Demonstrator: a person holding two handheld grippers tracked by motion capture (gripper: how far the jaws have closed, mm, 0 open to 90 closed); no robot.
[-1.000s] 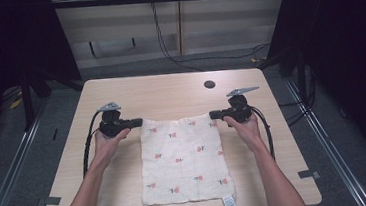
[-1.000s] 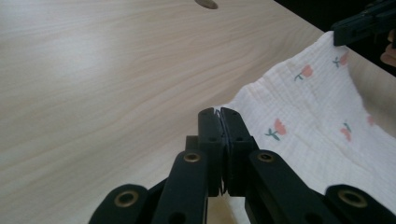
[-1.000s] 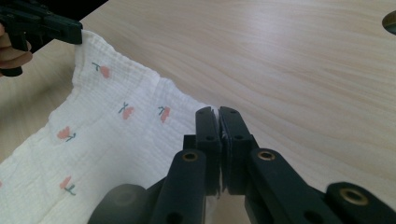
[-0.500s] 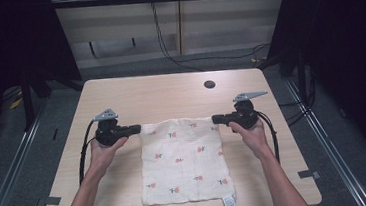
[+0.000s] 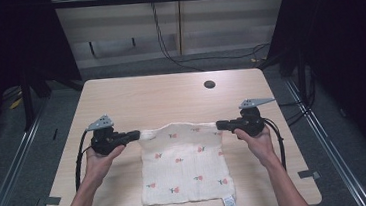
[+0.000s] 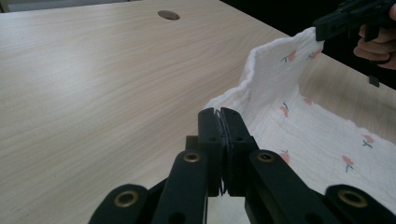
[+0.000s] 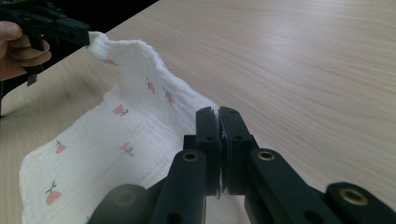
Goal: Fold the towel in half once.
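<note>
Now the cloth (image 5: 186,165), pinched at its far corners by the fully closed left gripper (image 5: 136,134) and right gripper (image 5: 219,125), is best carried evenly toward its near edge, far edge kept taut.

White square gauze cloth with small pink flower print (image 5: 186,160), a white tag hanging from its near edge over the table's front edge. Near part lies flat on the light wooden tabletop; the far edge is lifted off the surface, held up at both far corners and sagging slightly between them, so the cloth bends upward along that edge. Fabric is crinkled muslin-type weave, edges hemmed, no folds in the flat part.
</note>
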